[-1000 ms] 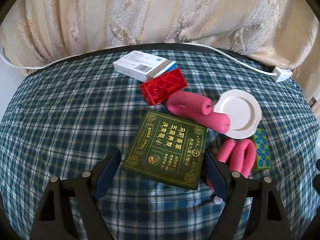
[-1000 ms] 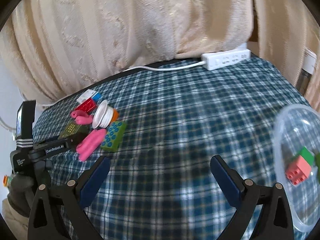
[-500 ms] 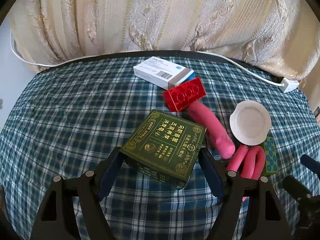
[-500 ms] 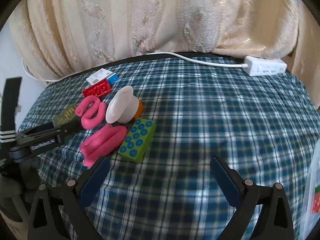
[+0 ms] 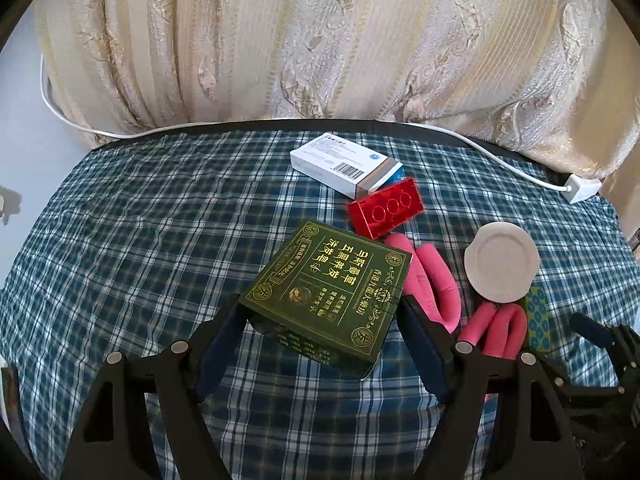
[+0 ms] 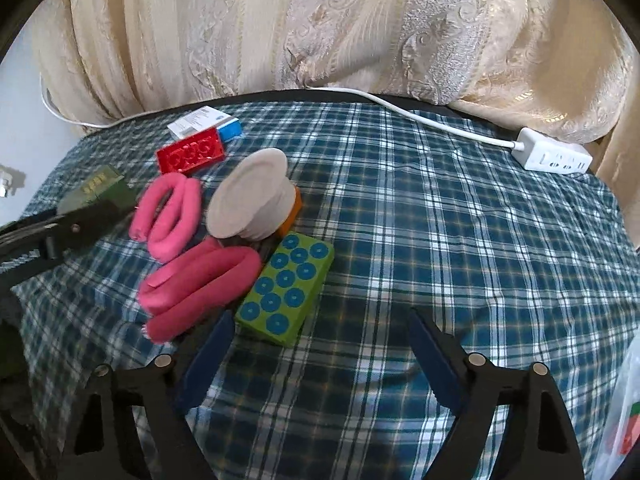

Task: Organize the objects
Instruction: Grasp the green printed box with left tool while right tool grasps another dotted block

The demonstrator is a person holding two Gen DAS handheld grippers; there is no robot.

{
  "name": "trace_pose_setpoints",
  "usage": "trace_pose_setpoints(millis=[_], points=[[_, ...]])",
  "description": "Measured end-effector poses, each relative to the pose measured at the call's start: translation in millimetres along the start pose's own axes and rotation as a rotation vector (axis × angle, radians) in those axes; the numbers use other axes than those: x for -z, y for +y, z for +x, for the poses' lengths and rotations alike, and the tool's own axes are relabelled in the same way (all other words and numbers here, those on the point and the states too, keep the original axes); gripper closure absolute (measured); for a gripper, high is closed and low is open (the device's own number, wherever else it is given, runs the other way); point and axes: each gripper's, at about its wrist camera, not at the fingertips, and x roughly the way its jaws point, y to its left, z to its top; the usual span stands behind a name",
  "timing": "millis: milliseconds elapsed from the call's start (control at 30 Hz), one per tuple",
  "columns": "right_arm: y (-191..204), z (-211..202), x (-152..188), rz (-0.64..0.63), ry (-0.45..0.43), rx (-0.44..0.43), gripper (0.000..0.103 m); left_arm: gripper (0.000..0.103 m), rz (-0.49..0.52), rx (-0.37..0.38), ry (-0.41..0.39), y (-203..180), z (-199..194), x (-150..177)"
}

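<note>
Hard to read from the right wrist view: the green box (image 6: 98, 188) is mostly hidden behind the left gripper, and a clear tub (image 6: 624, 412) is cut off at the right edge, with something red and green blurred inside. An orange thing (image 6: 293, 212) pokes out from under the tipped white plate (image 6: 250, 200); can't tell what it is.

The left gripper (image 5: 320, 320) has its fingers against both sides of the green box (image 5: 330, 292), pinching it with its near edge tilted up off the plaid cloth (image 5: 140, 248). The right gripper (image 6: 318, 332) is spread wide with nothing in it, low over the cloth just beside the green studded block (image 6: 286, 288).

Pink foam rollers (image 5: 434, 280) lie just right of the box, with a red brick (image 5: 386, 208) and white carton (image 5: 344, 162) behind.
</note>
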Motion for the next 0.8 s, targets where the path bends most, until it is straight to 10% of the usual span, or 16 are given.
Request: trace_pose_setpoints(millis=[500, 800], points=[[-4, 13, -14, 0.005, -0.021, 0.020, 0.026, 0.025, 0.013, 0.007, 0.007, -6, -1, 4], [-6, 13, -17, -0.001, -0.034, 0.025, 0.061, 0.025, 0.020, 0.024, 0.000, -9, -5, 3]])
